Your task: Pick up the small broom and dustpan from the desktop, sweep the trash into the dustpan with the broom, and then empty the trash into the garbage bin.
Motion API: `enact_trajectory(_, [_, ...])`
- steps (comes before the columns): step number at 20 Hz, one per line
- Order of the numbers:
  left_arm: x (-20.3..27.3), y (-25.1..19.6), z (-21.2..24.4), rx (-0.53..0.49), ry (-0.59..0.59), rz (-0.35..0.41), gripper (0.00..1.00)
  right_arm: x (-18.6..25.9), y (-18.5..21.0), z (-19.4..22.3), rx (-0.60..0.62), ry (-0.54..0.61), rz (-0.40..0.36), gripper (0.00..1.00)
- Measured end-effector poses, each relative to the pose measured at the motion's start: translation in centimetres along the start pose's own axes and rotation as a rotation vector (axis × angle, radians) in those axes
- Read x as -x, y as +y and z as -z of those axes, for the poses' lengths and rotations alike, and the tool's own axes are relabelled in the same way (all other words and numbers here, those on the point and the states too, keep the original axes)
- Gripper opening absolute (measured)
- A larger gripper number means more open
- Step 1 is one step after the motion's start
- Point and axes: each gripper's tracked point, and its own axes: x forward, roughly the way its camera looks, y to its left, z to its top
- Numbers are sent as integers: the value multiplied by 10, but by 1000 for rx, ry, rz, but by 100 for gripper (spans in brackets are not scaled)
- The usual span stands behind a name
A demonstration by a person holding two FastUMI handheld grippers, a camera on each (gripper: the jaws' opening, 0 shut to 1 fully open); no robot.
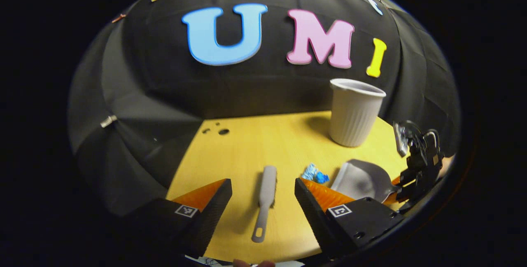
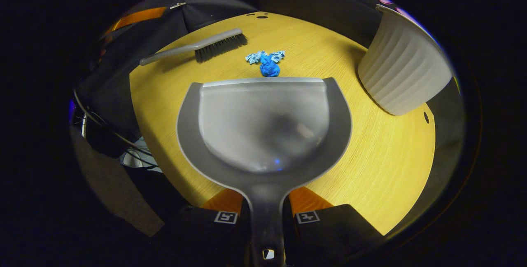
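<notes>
The right tool (image 2: 265, 213) squeezes the light, stiff dustpan (image 2: 263, 127) by its handle on the desk (image 2: 383, 155), while the left tool (image 1: 263, 201) waits wide open over the thin broom (image 1: 265, 201), best grabbed by its handle.

One broom (image 1: 265, 195), one dustpan (image 2: 263, 131) (one bin (image 1: 355, 111))

From my right gripper view: trash (image 2: 266, 63) lies just beyond the dustpan (image 2: 263, 122) lip, broom (image 2: 197, 47) behind-left, garbage bin (image 2: 401, 69) right, all on the desktop (image 2: 383, 155).

Dim booth, warm light on the desktop (image 1: 263, 143) — edges bowed, slightly soft.
</notes>
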Motion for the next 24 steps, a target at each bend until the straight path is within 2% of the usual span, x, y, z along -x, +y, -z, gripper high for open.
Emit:
enact_trajectory(6, [-53,2,74,-43,288,88,99,3,-8,3,-10,11,21,36])
enact_trajectory(8, [-64,3,93,-51,365,92,99,3,-10,2,-7,13,25,36])
enact_trajectory(15, [-99,13,133,-60,519,54,95,5,-12,2,13,22,17,36])
enact_trajectory(20, [-110,13,135,-51,553,58,89,3,-12,2,16,30,4,36])
enact_trajectory(22, [-118,12,134,-58,546,59,78,2,-12,2,17,33,0,36])
enact_trajectory(23, [-121,10,134,-62,554,65,69,2,-13,2,18,35,-2,36])
enact_trajectory(24, [-121,11,131,-81,548,60,51,2,-13,2,18,37,-7,36])
